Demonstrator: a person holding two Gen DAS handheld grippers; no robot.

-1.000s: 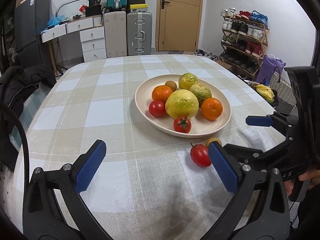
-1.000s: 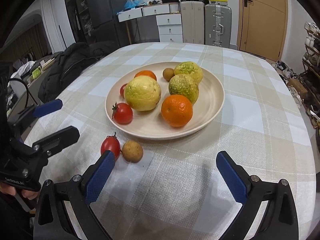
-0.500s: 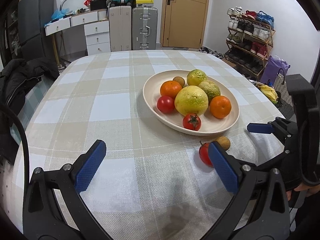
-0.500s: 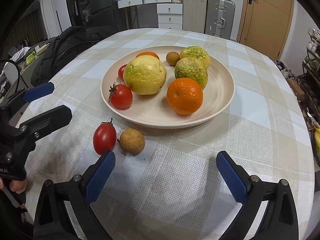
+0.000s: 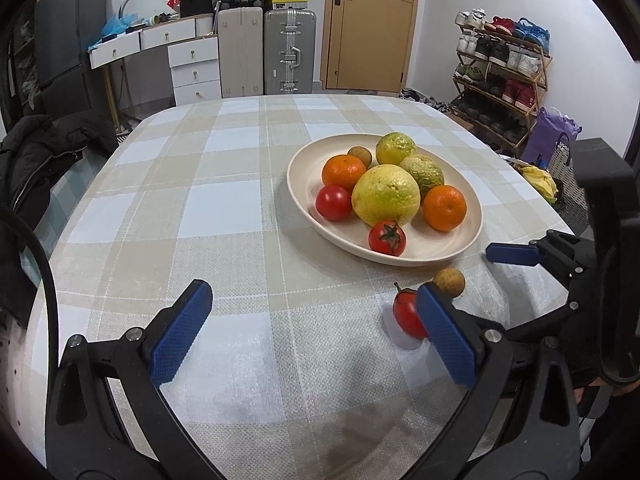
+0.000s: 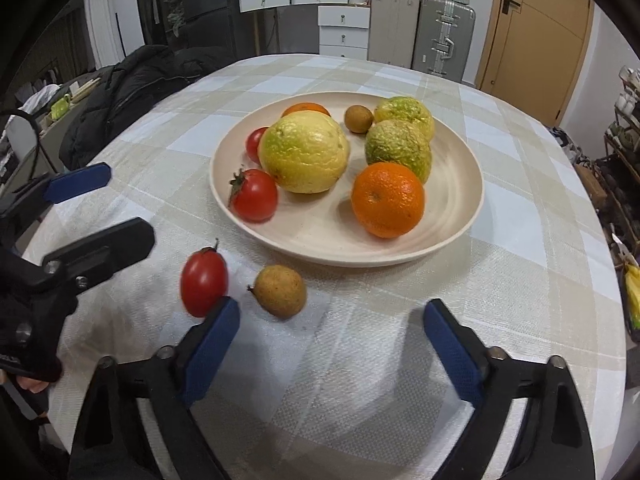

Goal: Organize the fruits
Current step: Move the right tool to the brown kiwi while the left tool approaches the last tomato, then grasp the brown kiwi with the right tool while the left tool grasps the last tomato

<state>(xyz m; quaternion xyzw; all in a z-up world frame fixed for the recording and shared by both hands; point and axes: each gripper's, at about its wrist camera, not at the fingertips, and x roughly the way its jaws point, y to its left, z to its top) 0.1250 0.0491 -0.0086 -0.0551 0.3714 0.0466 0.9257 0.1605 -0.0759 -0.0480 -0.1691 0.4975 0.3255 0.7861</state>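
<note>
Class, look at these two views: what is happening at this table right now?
A person holds a gripper in each hand over a checked tablecloth, sorting fruit. The plate already holds citrus, oranges, tomatoes and a small brown fruit. A red tomato and a brown fruit lie on the cloth beside it. The right gripper, whose jaws have just been closing, is near them but grips nothing. The left gripper is open and empty.

A cream plate [image 6: 460, 216] holds two oranges, three yellow-green citrus, two tomatoes and a small brown fruit. On the cloth just before its near rim lie an oblong tomato [image 6: 204, 282] and a brown longan-like fruit [image 6: 280, 290], close together.
</note>
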